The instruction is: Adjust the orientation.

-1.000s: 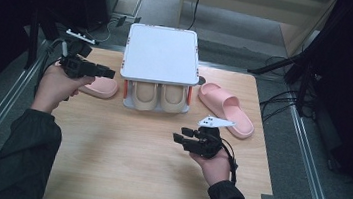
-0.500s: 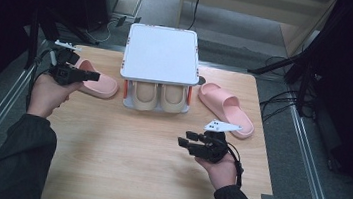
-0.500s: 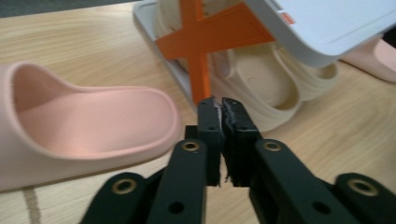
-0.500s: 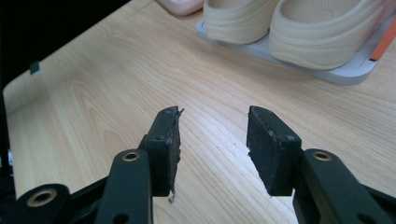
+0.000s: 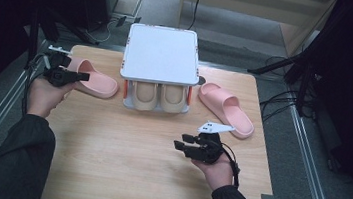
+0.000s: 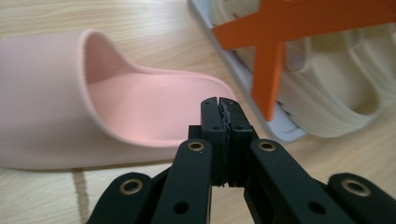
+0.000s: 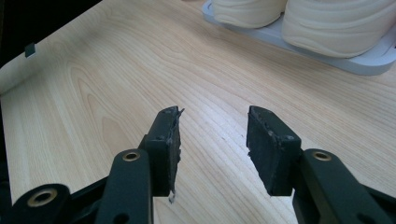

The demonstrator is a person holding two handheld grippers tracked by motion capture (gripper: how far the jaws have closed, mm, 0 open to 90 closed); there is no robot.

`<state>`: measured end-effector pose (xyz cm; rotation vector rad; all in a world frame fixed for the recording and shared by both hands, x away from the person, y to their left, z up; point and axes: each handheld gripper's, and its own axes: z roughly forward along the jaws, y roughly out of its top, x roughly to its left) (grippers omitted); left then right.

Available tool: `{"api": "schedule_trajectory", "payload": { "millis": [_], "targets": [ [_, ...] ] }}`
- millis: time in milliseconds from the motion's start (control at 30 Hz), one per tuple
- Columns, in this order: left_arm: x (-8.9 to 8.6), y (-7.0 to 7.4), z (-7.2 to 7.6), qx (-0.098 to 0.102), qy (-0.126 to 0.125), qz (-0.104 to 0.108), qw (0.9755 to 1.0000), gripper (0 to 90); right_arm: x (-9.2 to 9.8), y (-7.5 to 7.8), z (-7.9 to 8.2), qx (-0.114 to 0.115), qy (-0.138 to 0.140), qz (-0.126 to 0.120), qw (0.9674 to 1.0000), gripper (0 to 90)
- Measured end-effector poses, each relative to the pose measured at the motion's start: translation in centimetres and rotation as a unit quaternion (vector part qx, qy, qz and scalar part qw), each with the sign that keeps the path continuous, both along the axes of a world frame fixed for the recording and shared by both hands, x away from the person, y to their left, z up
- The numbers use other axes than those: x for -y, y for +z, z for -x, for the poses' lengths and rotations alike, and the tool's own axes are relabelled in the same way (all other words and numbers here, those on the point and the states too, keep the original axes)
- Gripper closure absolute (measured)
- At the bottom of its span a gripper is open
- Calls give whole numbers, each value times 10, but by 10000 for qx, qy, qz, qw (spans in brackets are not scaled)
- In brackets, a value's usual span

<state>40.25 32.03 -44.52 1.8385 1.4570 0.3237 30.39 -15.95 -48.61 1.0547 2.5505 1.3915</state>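
A pink slipper (image 5: 95,81) lies left of a white shoe rack (image 5: 161,52); its mate (image 5: 226,108) lies on the rack's right. Two beige slippers (image 5: 158,96) sit on the rack's lower shelf. My left gripper (image 5: 83,76) is shut with nothing in it, its tips over the left slipper's heel end. In the left gripper view the shut gripper (image 6: 219,106) sits in front of that pink slipper (image 6: 84,116), with the rack's orange brace (image 6: 273,51) to its right. My right gripper (image 5: 178,144) is open over bare table (image 7: 116,84), pointing left; its own view shows the gripper (image 7: 212,126) empty.
The wooden table (image 5: 122,164) is edged by metal rails, with dark stands and cables on the floor around it. The beige slippers (image 7: 336,23) on the rack's grey base (image 7: 369,65) lie ahead of the right gripper.
My left gripper has drawn back leftward from the rack, uncovering more of the left pink slipper. My right gripper has shifted slightly toward the near edge.
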Motion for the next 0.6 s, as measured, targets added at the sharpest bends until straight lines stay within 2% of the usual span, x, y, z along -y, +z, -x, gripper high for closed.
{"api": "schedule_trajectory", "payload": {
  "millis": [67, 233, 467, 600],
  "targets": [
    [-5, -8, -6, -69, 143, 26, 9999, 891, 1, -1, 0, 2, -6, 15, 10000, 554],
    [-8, -19, -15, -104, 264, -59, 9996, 892, 3, -2, 1, -39, -38, 7, 10000, 554],
    [-16, -41, -29, -320, 464, -59, 9984, 891, 4, -5, 6, -88, -65, 82, 9999, 554],
    [-16, -48, -34, -398, 501, -78, 9979, 891, 6, -7, 8, -101, -109, 96, 9998, 554]
  ]
}}
